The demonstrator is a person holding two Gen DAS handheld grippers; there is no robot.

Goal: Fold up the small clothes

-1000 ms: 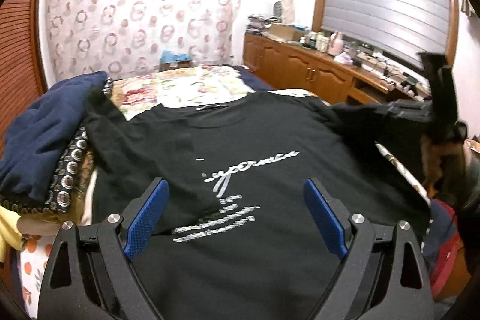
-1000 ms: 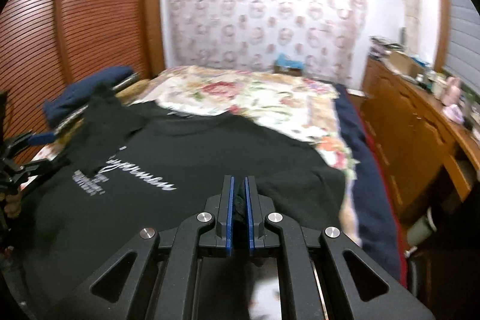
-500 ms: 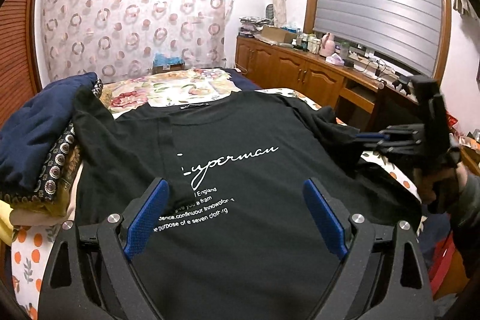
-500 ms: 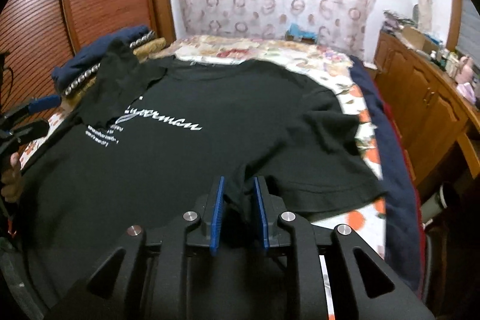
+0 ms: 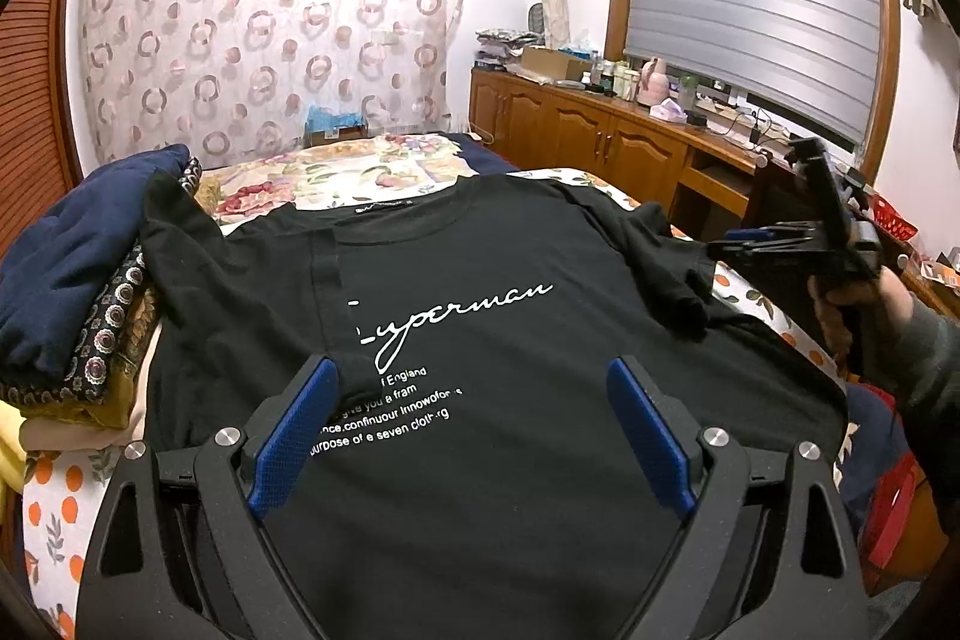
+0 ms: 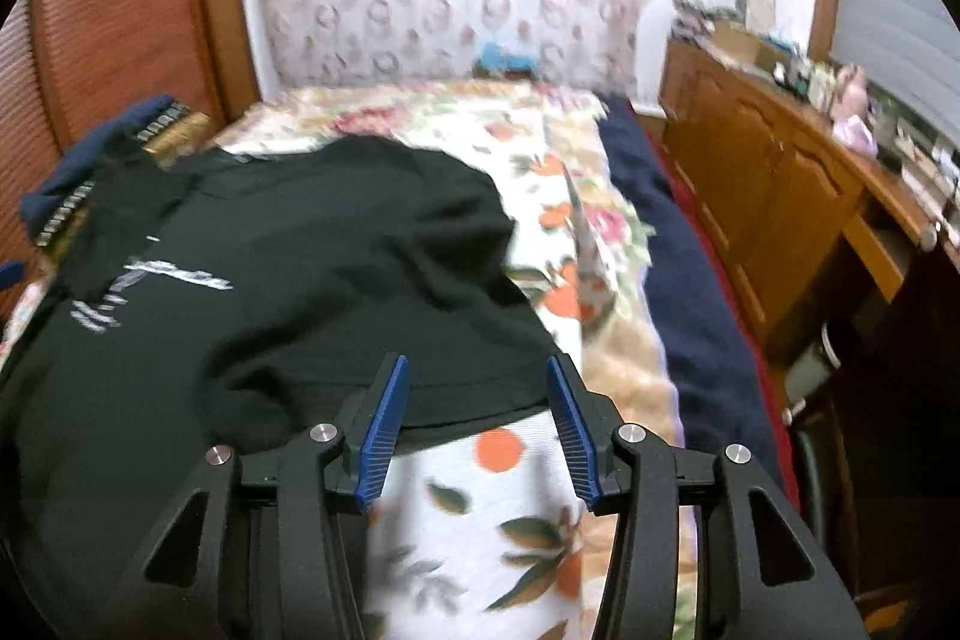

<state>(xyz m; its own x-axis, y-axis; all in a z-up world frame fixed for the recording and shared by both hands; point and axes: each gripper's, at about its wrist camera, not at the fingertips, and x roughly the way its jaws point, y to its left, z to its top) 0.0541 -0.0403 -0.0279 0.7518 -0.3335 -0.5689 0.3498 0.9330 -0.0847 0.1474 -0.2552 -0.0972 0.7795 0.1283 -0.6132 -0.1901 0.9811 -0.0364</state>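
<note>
Room: bedroom; floral bedspread (image 6: 540, 514) with wooden cabinets (image 5: 600, 142) alongside.
Right gripper (image 6: 474, 415): pinched on the shirt's sleeve a second ago; its jaws have just been opening, now apart, cloth released, hem edge lying loose between the pads.
Left gripper (image 5: 474, 424): spread wide as before, empty, hovering over the print.
Black T-shirt (image 5: 480, 316): lies face-up on the bed, right sleeve now dropped and bunched.
Folded pile (image 5: 66, 274): beside the shirt's left sleeve.
</note>
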